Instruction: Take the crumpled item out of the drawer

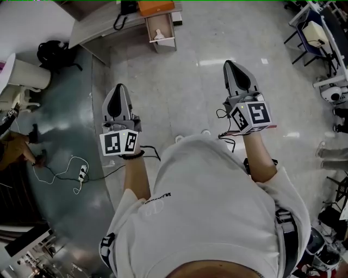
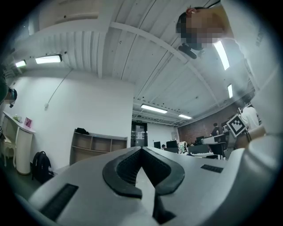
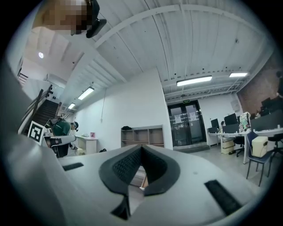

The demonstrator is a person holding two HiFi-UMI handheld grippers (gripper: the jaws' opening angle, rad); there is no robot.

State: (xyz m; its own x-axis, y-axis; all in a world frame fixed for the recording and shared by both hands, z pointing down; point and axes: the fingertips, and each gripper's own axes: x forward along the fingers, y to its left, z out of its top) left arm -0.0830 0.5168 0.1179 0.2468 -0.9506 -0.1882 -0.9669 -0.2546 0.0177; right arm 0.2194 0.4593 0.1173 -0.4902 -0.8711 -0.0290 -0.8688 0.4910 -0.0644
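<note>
In the head view an open wooden drawer (image 1: 166, 24) sticks out of a low cabinet far ahead on the floor. A white crumpled item (image 1: 159, 35) lies inside it. Both grippers are held out at waist height, well short of the drawer. My left gripper (image 1: 116, 87) is shut with nothing in it; in the left gripper view its dark pads meet at the tip (image 2: 141, 148). My right gripper (image 1: 230, 64) is also shut and empty, its tips touching (image 3: 141, 147). Through the gap below the right gripper's tips a sliver of the drawer (image 3: 142, 178) shows.
An orange object (image 1: 156, 7) sits on the cabinet above the drawer. A black backpack (image 1: 52, 53) and a white round stand (image 1: 27, 74) are at the left. A power strip with cables (image 1: 81, 174) lies on the floor. Chairs (image 1: 316, 36) stand at the right.
</note>
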